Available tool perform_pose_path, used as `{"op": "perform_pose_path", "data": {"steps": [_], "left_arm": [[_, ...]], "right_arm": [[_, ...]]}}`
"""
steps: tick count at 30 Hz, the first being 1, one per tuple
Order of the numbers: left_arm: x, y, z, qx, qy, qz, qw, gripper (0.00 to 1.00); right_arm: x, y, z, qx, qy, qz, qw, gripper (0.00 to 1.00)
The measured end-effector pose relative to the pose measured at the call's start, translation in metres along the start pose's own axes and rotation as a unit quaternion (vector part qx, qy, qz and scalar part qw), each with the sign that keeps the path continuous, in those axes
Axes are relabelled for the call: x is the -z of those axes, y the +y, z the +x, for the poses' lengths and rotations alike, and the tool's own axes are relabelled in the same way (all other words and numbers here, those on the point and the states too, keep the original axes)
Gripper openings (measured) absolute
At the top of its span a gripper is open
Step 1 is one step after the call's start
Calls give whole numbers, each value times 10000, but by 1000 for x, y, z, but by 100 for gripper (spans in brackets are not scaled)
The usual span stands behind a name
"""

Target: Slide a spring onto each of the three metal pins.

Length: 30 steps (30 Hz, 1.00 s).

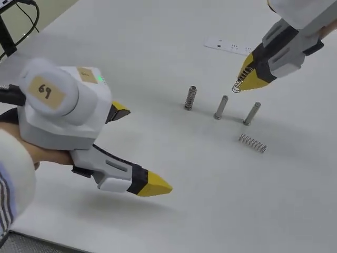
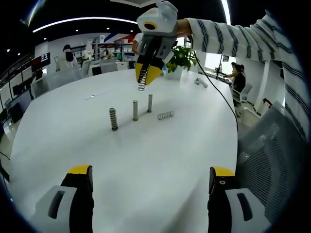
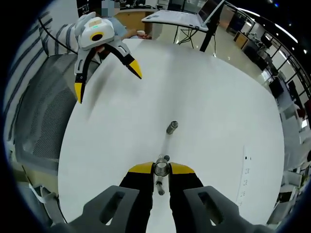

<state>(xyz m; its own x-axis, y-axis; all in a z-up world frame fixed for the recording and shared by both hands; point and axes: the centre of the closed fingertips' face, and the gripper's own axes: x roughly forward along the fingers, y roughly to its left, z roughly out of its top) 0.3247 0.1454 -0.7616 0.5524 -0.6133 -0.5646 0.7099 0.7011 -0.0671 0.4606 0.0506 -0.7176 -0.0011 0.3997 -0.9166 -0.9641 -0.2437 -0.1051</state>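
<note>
Three metal pins stand in a row on the white table. The left pin [image 1: 190,98] wears a spring; the middle pin [image 1: 221,107] and the right pin [image 1: 252,113] are bare. A loose spring [image 1: 253,143] lies on the table in front of them. My right gripper [image 1: 246,78] hovers above and behind the bare pins, shut on a second spring [image 1: 239,83] that hangs from its tips. The right gripper view shows that held spring [image 3: 162,169] end-on, with the sprung pin [image 3: 172,127] beyond it. My left gripper [image 1: 138,148] stands open at the near left, holding nothing.
A white power strip [image 1: 229,46] lies flat at the back of the table. Black cables [image 1: 23,21] run at the far left edge. In the left gripper view, a potted plant [image 2: 182,56] sits at the far side and office chairs [image 2: 272,145] to the right.
</note>
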Motion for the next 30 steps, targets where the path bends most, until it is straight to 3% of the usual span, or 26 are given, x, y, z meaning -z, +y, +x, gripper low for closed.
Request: {"op": "perform_pose_path", "data": {"steps": [25,30], "left_arm": [[-1,5,-7,-166,-46,-63,9998,97],[-9,6,-11,-205,-224,-184,9994,96]], "right_arm": [[4,-4,30,-316,263,14,9992,8],[4,0,37,-385,335,-34,9987,8]]}}
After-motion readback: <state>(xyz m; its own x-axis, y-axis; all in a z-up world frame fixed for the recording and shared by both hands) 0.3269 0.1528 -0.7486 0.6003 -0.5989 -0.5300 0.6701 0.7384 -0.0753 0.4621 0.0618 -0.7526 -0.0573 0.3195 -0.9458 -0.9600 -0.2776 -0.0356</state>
